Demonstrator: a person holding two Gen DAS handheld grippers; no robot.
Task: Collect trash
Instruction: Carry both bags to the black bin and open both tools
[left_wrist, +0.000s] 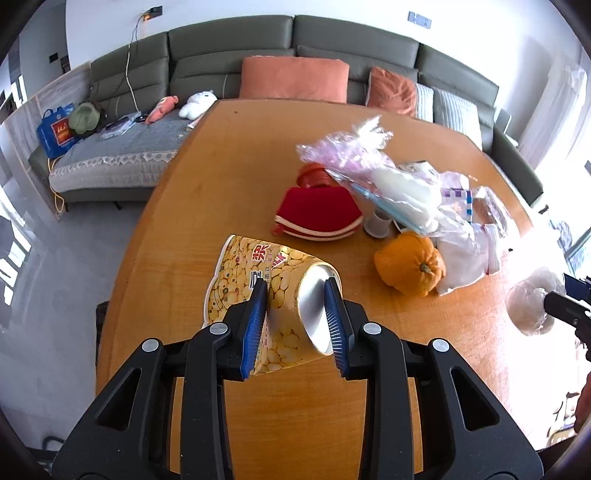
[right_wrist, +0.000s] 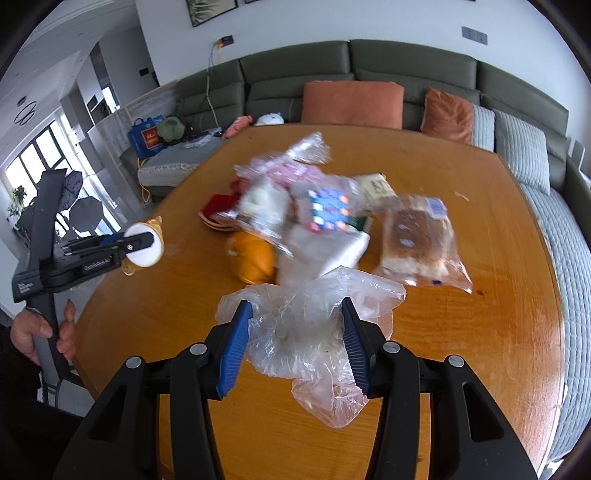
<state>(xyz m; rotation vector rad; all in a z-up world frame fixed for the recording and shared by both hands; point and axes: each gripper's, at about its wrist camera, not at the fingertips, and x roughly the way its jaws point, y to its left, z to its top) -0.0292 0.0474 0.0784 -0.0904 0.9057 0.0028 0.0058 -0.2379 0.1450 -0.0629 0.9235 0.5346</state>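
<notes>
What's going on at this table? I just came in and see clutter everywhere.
A person is clearing trash from the round wooden table with a handheld gripper in each hand. The left gripper has its jaws shut on a crushed yellow paper cup, and the right gripper is clamped on a crumpled clear plastic bag. An orange fruit, a red pouch and more plastic wrappers remain on the table.

Near table (left_wrist: 184, 206) half lies bare; a clutter pile (right_wrist: 303, 206) blocks the middle.
</notes>
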